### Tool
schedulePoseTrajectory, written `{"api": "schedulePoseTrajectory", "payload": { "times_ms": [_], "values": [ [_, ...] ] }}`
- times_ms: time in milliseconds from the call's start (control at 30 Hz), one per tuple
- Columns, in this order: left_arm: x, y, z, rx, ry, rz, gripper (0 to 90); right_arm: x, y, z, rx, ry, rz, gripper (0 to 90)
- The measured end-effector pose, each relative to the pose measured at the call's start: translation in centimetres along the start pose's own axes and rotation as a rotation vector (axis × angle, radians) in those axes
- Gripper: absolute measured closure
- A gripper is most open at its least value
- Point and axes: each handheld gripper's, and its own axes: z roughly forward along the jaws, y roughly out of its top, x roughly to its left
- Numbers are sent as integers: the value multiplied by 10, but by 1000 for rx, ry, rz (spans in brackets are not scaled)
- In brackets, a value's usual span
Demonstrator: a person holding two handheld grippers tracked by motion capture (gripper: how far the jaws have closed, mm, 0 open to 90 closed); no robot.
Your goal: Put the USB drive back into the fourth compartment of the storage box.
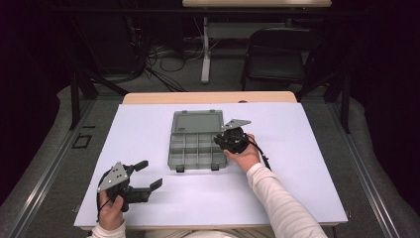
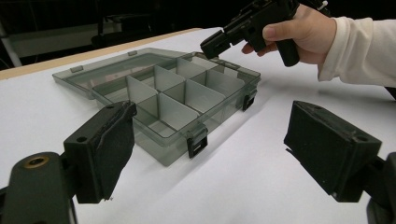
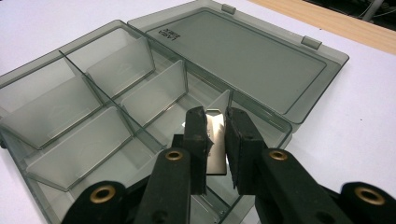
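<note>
Left hand-held gripper rests spread; right hand-held gripper pinches divider over box.

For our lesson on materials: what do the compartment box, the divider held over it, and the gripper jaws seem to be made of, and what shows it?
Compartment box: probably smoky translucent plastic, glossy; the table shows through its walls.
Divider between the right gripper jaws: likely the same clear plastic, with a bright sheen.
Left gripper jaws: matt black, probably hard plastic with foam-like pads.
</note>
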Motion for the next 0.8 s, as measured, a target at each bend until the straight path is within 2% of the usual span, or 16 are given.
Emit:
{"api": "schedulePoseTrajectory", "payload": {
  "times_ms": [800],
  "values": [
    [0, 0, 0, 0, 0, -1, 156, 0, -1, 2, 2, 0, 8, 792]
  ]
}}
